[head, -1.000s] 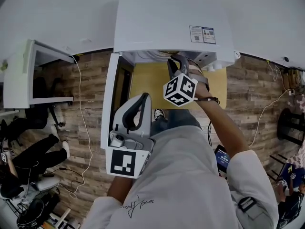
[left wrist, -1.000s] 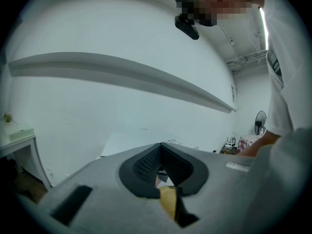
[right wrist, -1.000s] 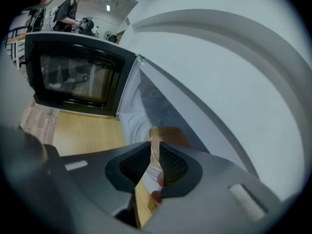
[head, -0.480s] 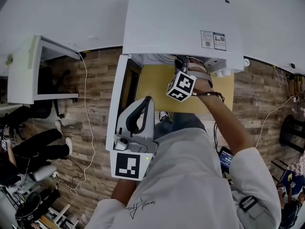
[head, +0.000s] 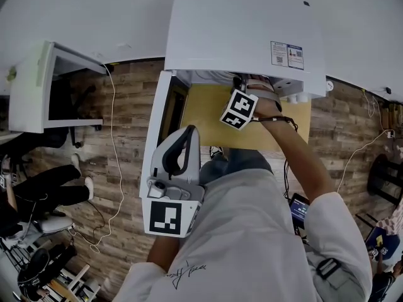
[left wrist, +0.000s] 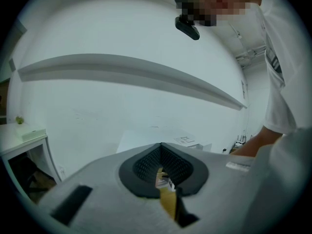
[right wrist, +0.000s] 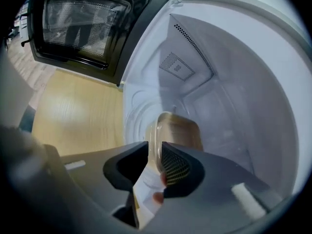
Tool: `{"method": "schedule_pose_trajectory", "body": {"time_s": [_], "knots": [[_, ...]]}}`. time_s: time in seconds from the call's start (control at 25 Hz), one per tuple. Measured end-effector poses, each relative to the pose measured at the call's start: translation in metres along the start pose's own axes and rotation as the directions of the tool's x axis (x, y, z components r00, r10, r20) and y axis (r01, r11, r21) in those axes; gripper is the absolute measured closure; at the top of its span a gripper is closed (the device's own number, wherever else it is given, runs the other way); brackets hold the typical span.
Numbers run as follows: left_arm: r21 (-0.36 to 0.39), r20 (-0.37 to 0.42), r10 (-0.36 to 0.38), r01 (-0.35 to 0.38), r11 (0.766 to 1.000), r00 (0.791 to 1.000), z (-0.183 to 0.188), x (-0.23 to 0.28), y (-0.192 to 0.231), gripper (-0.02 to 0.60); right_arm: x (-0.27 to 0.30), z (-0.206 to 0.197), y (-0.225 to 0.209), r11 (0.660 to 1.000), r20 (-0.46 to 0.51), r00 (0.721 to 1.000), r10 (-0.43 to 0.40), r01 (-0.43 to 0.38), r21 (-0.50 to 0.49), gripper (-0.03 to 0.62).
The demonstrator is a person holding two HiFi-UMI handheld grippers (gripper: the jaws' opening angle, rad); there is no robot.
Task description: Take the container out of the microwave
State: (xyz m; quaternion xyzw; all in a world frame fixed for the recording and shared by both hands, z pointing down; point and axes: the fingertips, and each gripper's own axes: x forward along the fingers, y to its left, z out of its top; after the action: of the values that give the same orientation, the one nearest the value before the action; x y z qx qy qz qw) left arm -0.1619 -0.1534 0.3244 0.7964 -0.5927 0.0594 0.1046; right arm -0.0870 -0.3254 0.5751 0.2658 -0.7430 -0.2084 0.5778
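The white microwave (head: 239, 30) stands on a yellow table (head: 208, 121) with its door (head: 157, 131) swung open to the left. Inside the white cavity, in the right gripper view, sits a clear plastic container (right wrist: 178, 128) with brownish contents. My right gripper (right wrist: 155, 155) reaches into the cavity, its jaws closed on the container's near rim. In the head view only its marker cube (head: 240, 109) and the hand show below the microwave's top. My left gripper (head: 191, 132) is held back beside the door, shut and empty, pointing up at a white wall (left wrist: 122, 106).
The dark-framed door window (right wrist: 83, 28) stands close on the right gripper's left. A white cabinet (head: 38, 87) stands at far left, and a white cable (head: 116, 162) runs over the wooden floor. A seated person's legs (head: 44, 194) are at lower left.
My right gripper has pushed further into the microwave's opening, so its front now lies hidden under the top. The left gripper has hardly moved.
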Motion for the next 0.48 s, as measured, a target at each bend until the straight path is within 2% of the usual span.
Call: {"method": "schedule_pose_trajectory", "body": {"time_s": [0.16, 0.36, 0.48], "knots": [[-0.019, 0.000, 0.007, -0.007, 1.000, 1.000, -0.0027, -0.0022, 0.0007, 0.574, 0.0033, -0.0032, 0.0014, 1.000, -0.033, 0.999, 0.003, -0.003, -0.017, 0.494], [-0.028, 0.005, 0.006, -0.006, 1.000, 1.000, -0.0042, -0.0055, 0.0013, 0.574, 0.0052, -0.0022, 0.0016, 0.997, -0.042, 0.998, -0.035, 0.032, -0.064, 0.496], [-0.045, 0.003, 0.010, -0.009, 0.999, 1.000, -0.0046, -0.0091, 0.0020, 0.574, 0.0052, -0.0032, 0.0001, 0.995, -0.050, 0.997, -0.062, 0.058, -0.080, 0.536]]}}
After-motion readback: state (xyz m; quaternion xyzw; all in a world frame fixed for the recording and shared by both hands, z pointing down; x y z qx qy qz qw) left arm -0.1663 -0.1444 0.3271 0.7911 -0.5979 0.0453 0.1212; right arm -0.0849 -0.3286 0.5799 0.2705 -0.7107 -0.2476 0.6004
